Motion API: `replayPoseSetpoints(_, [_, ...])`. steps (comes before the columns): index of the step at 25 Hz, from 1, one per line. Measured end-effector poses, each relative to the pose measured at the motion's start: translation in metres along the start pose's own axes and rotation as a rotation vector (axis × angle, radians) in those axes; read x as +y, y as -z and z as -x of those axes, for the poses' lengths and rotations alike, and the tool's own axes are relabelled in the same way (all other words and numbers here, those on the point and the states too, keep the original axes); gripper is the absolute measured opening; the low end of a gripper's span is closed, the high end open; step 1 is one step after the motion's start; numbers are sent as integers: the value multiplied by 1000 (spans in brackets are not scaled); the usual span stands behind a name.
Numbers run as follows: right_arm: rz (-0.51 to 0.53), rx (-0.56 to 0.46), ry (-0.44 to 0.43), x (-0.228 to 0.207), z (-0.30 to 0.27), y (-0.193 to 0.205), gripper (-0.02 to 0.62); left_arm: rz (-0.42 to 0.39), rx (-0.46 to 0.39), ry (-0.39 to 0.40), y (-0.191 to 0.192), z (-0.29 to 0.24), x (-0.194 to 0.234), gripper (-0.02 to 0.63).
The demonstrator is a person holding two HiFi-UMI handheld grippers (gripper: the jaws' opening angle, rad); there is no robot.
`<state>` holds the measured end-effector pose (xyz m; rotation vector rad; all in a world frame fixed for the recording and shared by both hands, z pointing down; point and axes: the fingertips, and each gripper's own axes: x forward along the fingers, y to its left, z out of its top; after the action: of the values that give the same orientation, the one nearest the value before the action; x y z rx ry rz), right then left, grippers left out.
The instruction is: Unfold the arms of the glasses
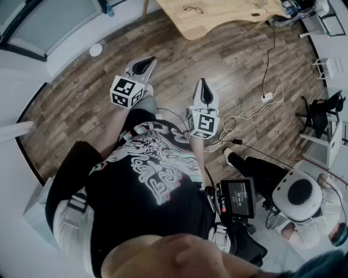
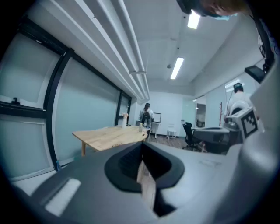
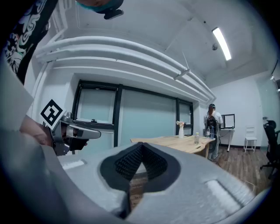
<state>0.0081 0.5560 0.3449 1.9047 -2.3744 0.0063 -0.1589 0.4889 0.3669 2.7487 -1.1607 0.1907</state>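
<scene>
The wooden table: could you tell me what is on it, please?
A pair of glasses lies on the wooden table; a vase and a bottle stand there too. Its far end is cut off.

An office: glass partition walls (image 3: 144, 118) on the left, strip lights (image 2: 177, 68) on a white ceiling (image 2: 159, 30), a long wooden surface (image 2: 109, 135) at the far side, a swivel chair (image 2: 189, 133) far right, wood-plank floor (image 1: 228, 70) with trailing cables (image 1: 265, 76).

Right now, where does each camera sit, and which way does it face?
Head view: on the head, steeply down; shows floor, shirt, left gripper, right gripper, far table.
Left gripper view: on left gripper, along shut fingers toward the table; right gripper's cube at right.
Right gripper view: likewise toward the table; left gripper at left.
All three share the table.
</scene>
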Motion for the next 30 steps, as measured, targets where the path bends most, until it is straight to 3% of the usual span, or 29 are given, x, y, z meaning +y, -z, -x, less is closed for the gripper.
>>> replayPoseSetpoints(9, [35, 9, 9, -4, 6, 5, -2, 0, -12, 5, 2, -4, -5, -11])
replayPoseSetpoints(15, [-9, -13, 21, -16, 8, 4, -2, -24, -16, 7, -2, -11, -9, -11])
replayPoseSetpoints(30, [24, 8, -34, -35, -8, 11, -2, -78, 13, 14, -2, -54, -17, -11])
